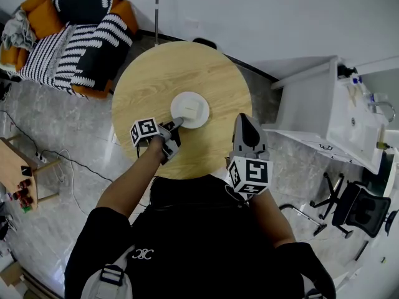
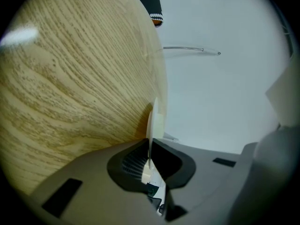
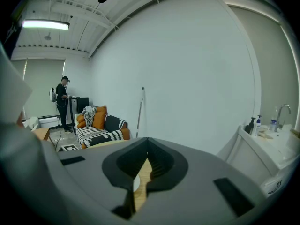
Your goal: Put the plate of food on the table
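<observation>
Left gripper (image 1: 175, 124) is clamped on the near rim of the white plate (image 1: 203, 119). Plate with pale food piece (image 1: 194, 106) rests flat near the middle of the round wooden table (image 1: 153, 80). Right gripper (image 1: 245, 118) is closed and empty, hovering at the table's near edge.

Matt wood-grain table (image 1: 156, 80), smooth plate (image 1: 190, 123)

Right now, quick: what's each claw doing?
Left claw: closed on the plate rim.
Right claw: closed, holding nothing.
</observation>
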Motion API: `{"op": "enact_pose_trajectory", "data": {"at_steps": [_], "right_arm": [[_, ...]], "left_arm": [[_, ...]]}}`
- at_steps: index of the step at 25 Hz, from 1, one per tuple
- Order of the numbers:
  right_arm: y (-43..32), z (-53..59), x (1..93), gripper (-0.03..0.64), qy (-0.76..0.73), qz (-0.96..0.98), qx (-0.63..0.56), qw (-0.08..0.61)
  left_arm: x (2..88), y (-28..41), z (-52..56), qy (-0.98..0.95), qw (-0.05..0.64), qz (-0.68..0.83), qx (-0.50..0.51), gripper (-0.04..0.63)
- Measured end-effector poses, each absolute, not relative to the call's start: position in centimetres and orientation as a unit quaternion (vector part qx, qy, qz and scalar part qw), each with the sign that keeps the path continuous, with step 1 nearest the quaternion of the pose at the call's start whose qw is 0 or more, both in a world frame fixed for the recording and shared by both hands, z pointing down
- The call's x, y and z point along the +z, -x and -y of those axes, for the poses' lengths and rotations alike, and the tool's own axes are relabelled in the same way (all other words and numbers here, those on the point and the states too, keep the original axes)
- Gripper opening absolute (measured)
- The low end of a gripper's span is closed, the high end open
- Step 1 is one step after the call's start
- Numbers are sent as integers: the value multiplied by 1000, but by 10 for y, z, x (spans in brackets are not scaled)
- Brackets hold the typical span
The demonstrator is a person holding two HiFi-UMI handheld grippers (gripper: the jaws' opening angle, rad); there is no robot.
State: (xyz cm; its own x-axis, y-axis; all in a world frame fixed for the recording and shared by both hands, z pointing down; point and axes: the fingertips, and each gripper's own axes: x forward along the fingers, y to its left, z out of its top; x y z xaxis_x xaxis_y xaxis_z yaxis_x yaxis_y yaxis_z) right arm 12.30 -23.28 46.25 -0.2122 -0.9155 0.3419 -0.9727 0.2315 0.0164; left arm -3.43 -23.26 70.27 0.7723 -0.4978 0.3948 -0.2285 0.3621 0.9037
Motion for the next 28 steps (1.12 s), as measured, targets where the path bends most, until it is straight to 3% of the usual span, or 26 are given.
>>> {"op": "enact_pose_trajectory", "data": {"at_steps": [16, 28], "right_arm": [[-125, 230, 465, 8, -610, 772, 101, 146], [-129, 232, 466, 8, -609, 773, 105, 144]], "left_arm": [[721, 41, 226, -518, 760, 392, -30, 26], [719, 49, 229, -527, 704, 468, 86, 58]]}}
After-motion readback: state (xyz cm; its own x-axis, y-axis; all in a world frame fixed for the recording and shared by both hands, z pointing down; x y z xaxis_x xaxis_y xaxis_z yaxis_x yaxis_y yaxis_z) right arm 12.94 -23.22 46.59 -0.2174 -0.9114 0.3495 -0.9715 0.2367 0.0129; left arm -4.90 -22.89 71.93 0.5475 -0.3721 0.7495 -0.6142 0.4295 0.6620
